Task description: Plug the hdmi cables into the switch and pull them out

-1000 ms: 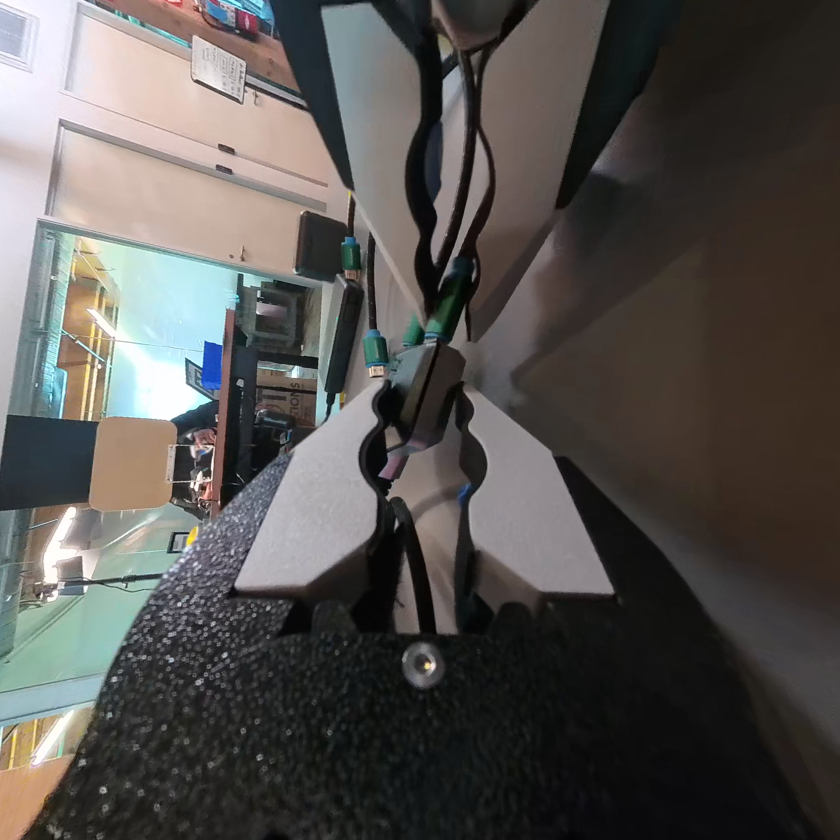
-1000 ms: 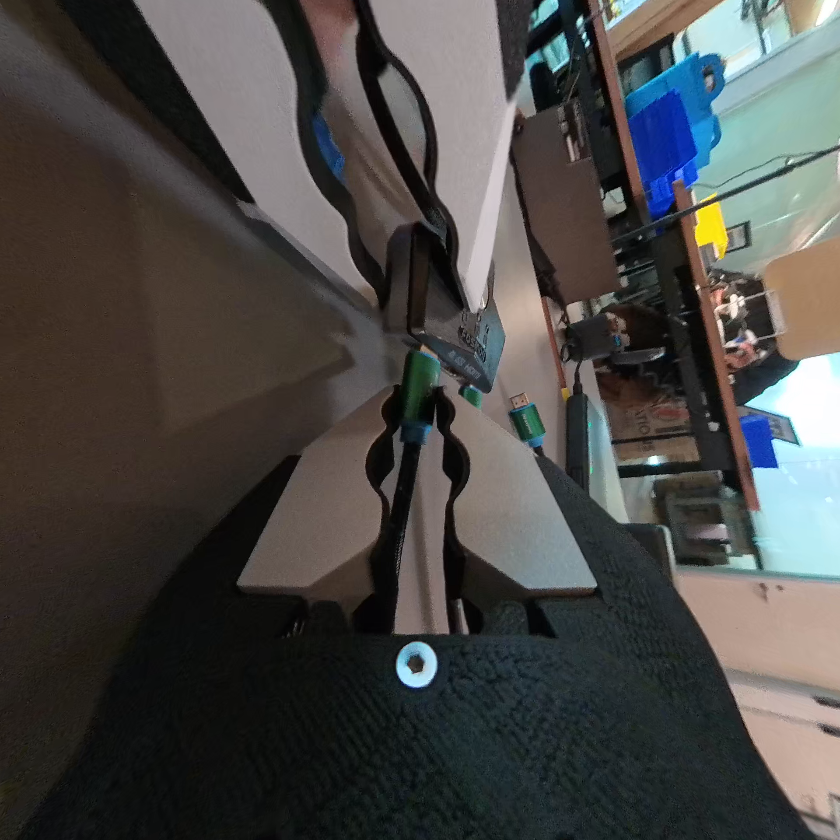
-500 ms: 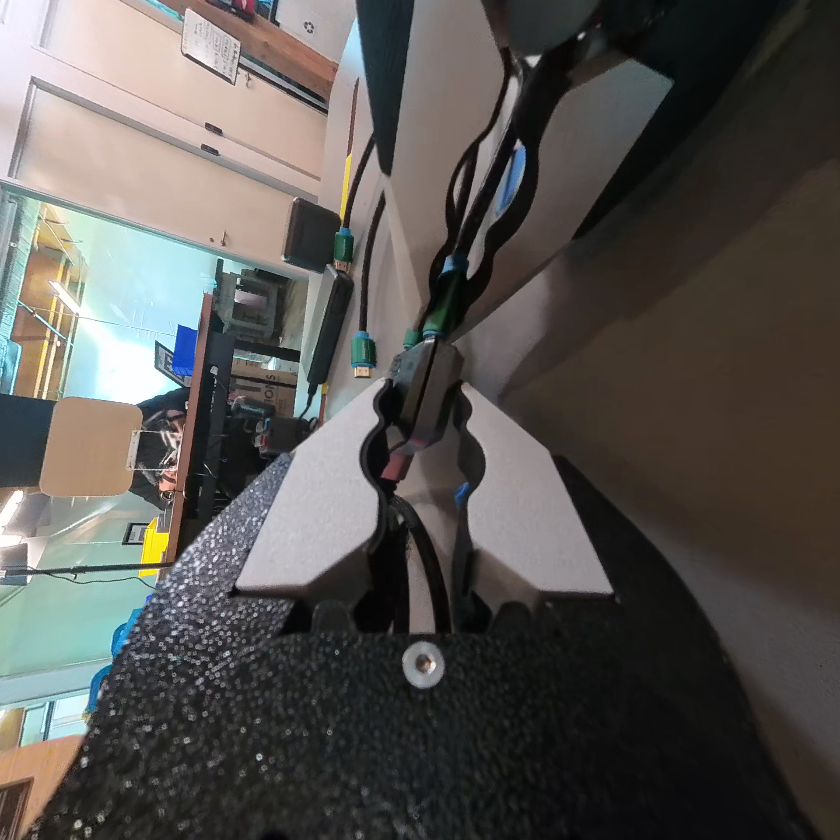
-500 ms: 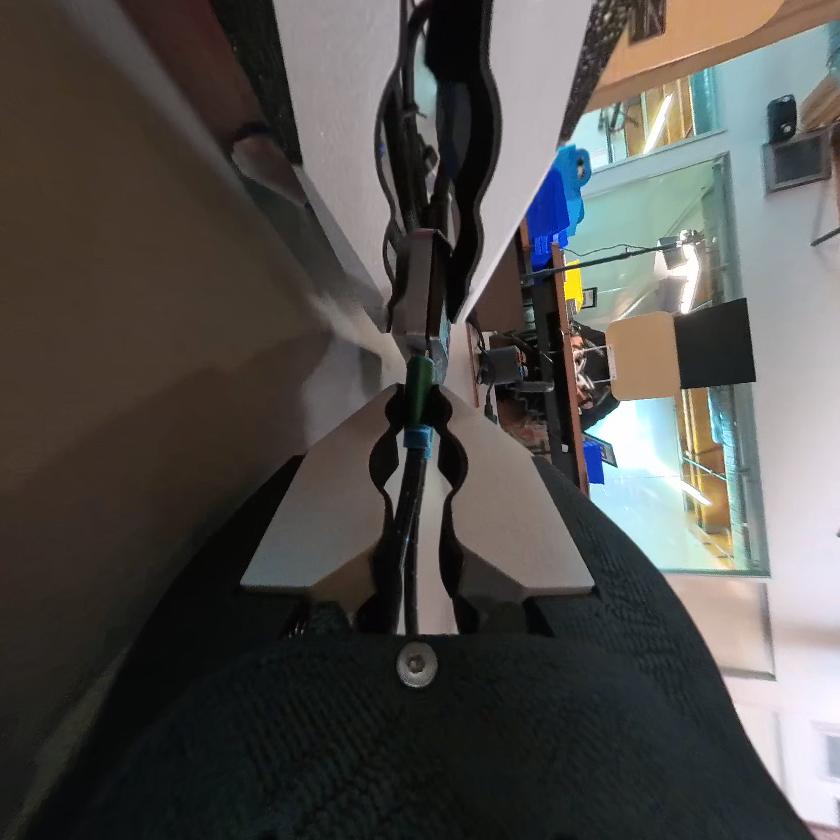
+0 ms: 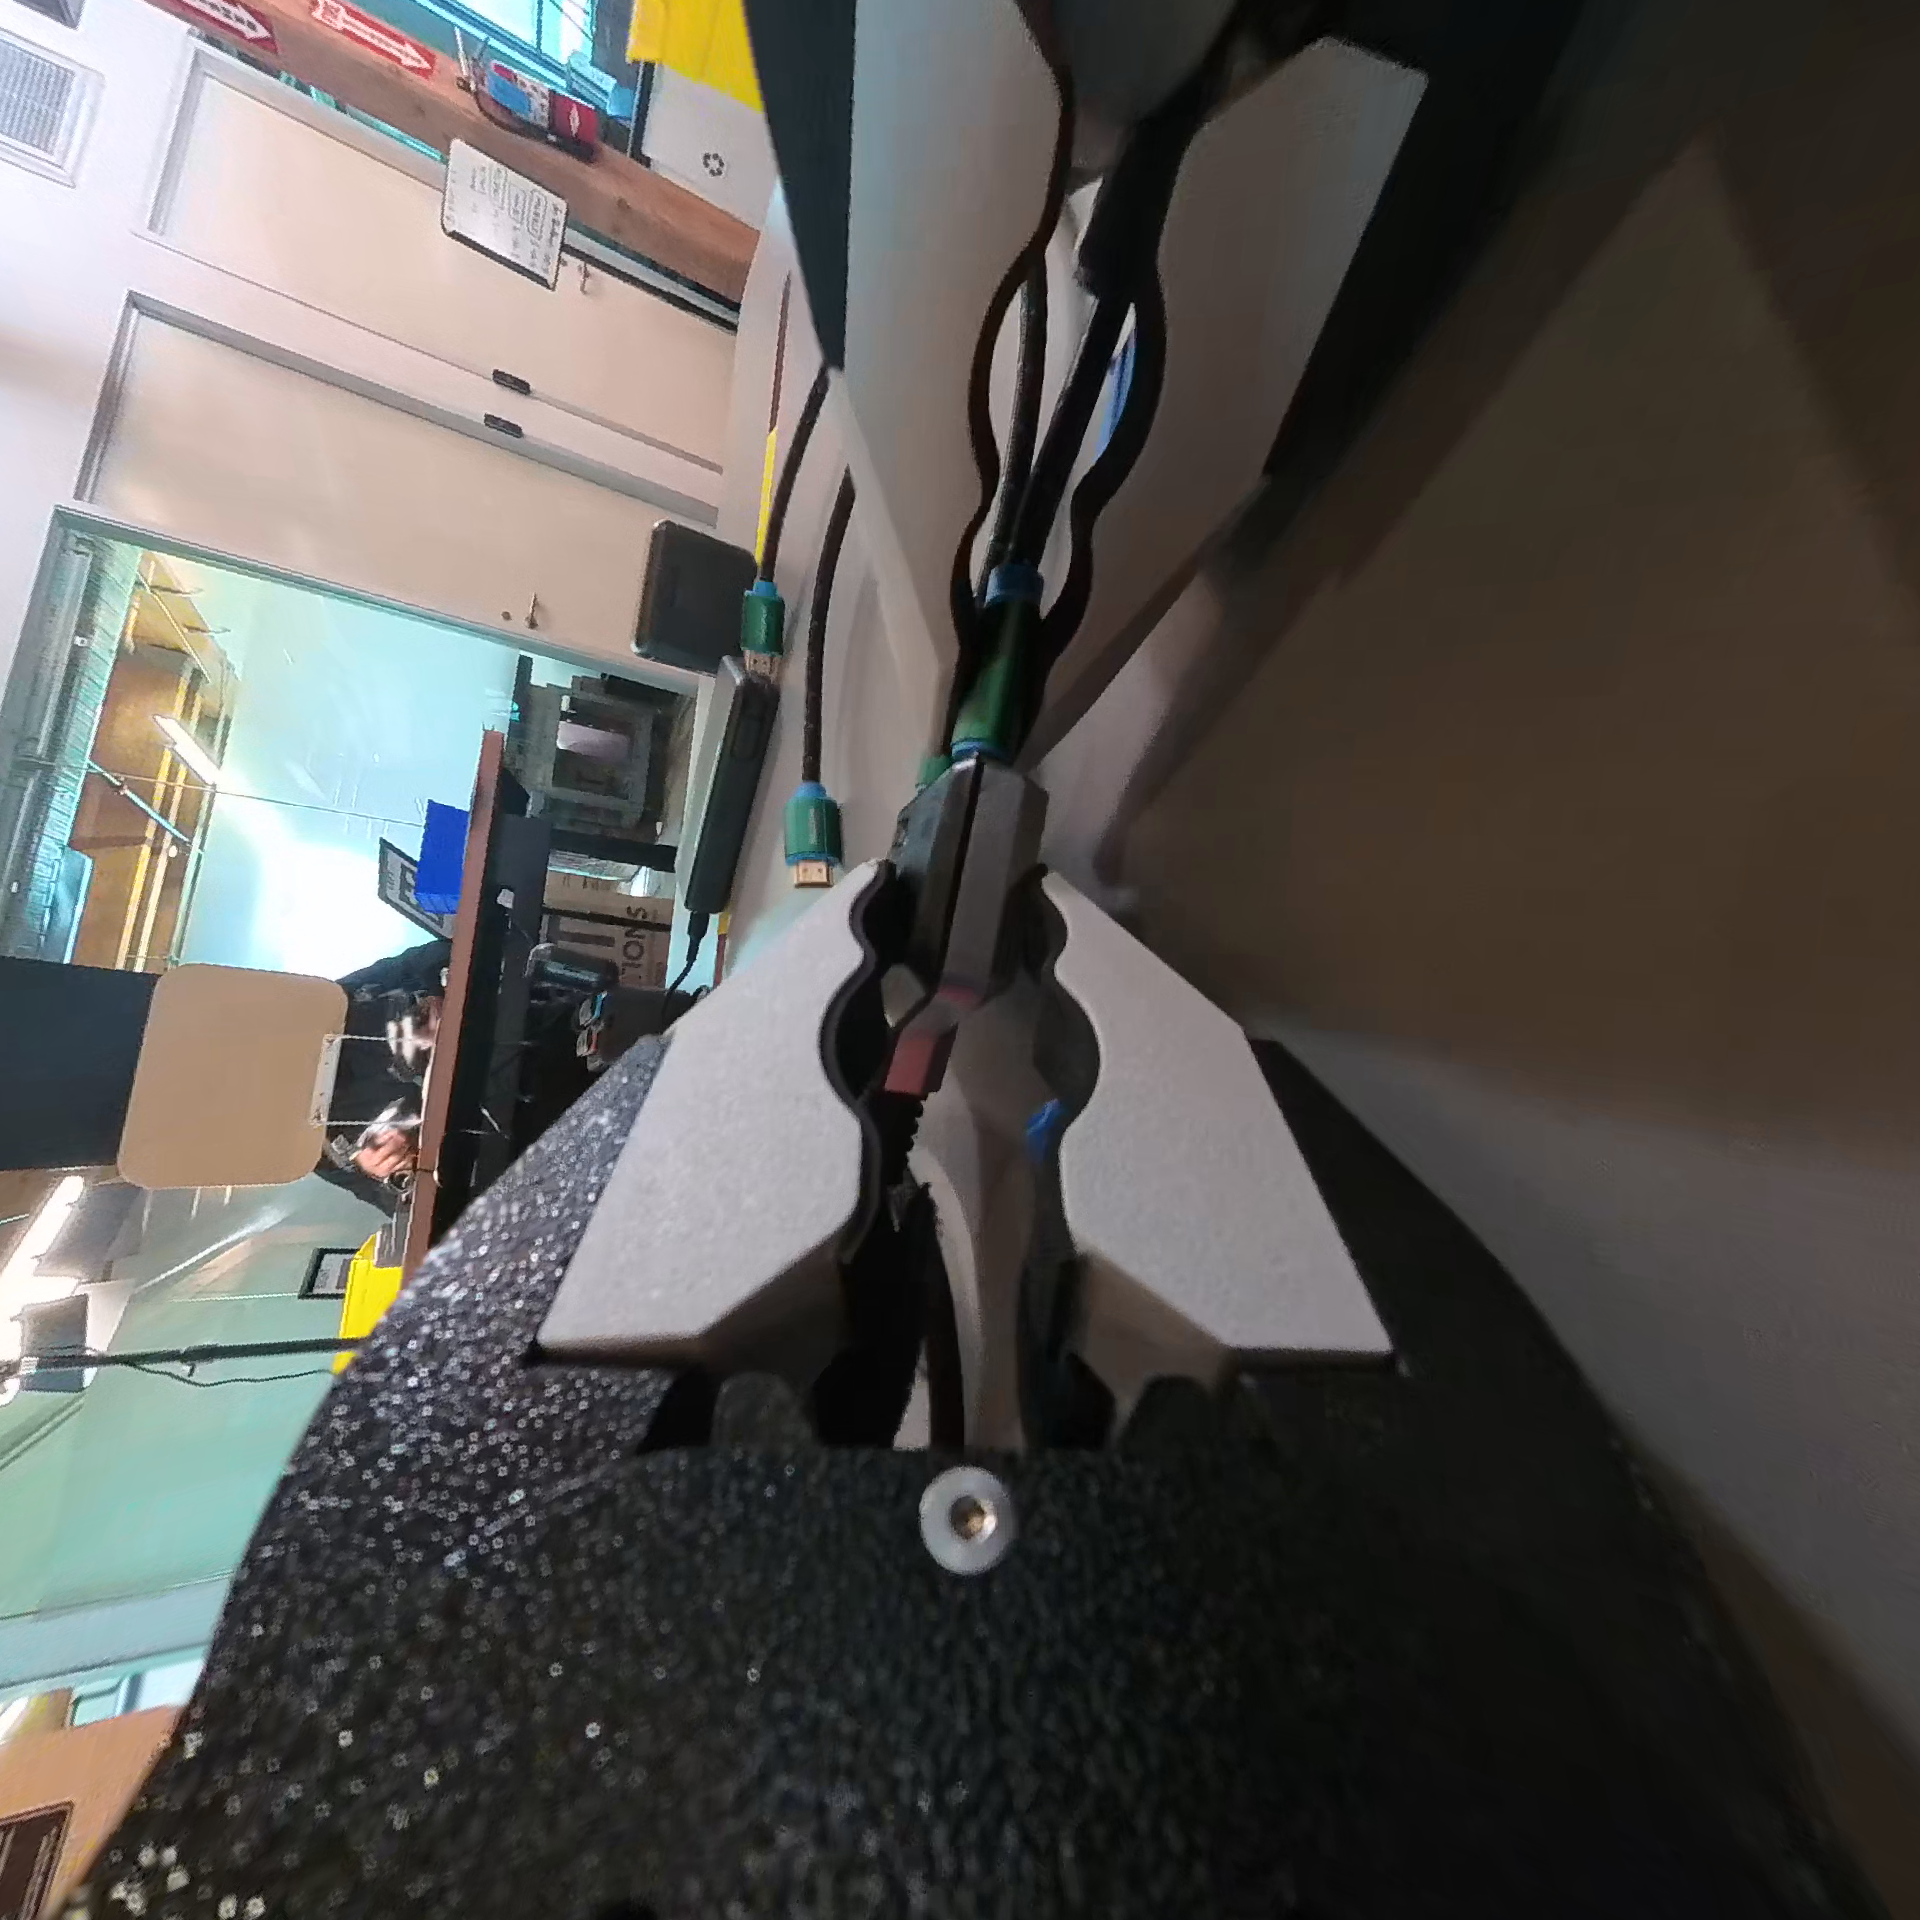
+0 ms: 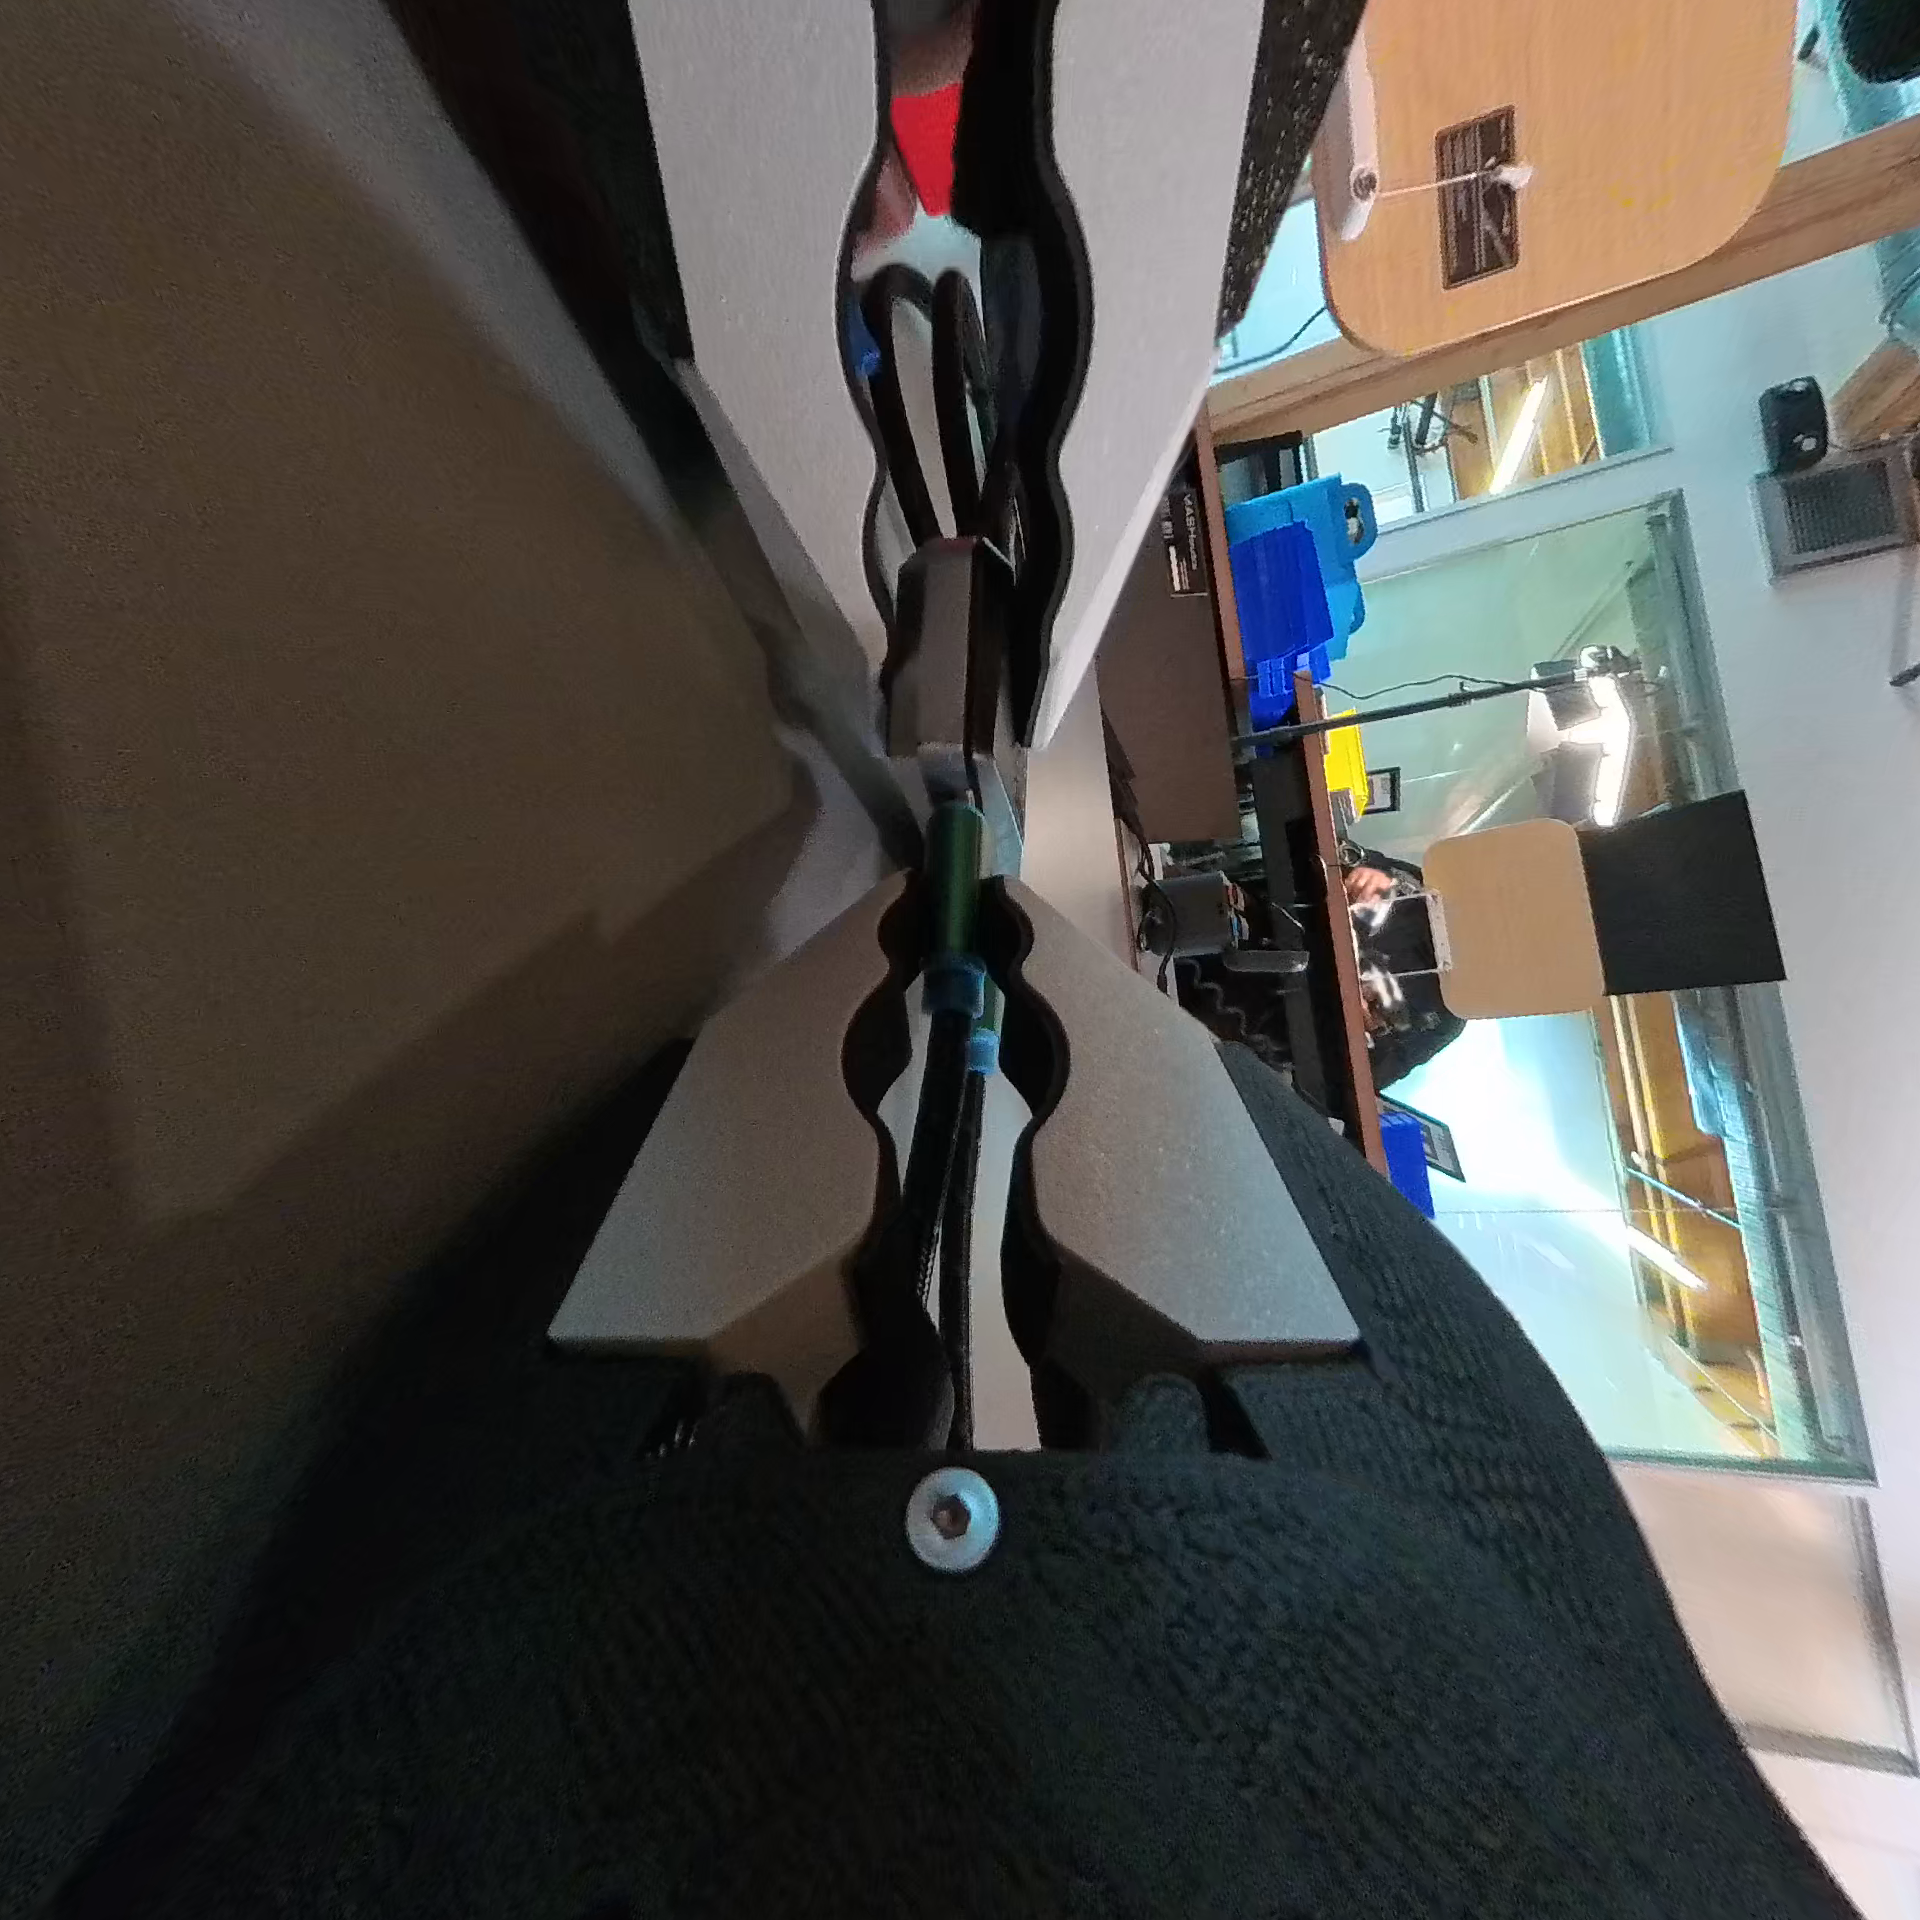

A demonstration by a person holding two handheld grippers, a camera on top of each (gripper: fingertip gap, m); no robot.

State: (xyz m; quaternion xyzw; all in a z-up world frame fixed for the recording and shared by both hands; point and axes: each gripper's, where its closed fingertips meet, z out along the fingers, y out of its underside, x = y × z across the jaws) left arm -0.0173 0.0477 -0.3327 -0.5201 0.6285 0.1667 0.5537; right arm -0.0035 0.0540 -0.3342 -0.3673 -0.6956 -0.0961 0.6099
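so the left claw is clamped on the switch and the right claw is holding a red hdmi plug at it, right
Not quite: the plug in the right claw is green with a blue collar, not red, as the right wrist view shows. The left claw does grip the switch.

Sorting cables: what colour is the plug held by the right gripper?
Green plug with blue collar; right wrist view.

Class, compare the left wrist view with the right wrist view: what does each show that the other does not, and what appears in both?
Only the left wrist view shows two loose green HDMI plugs on the table, a slim black device beside them, and a red plug behind the switch. Only the right wrist view shows blue bins. Both show the left claw gripping the HDMI switch and the right claw gripping a green HDMI plug at the switch.
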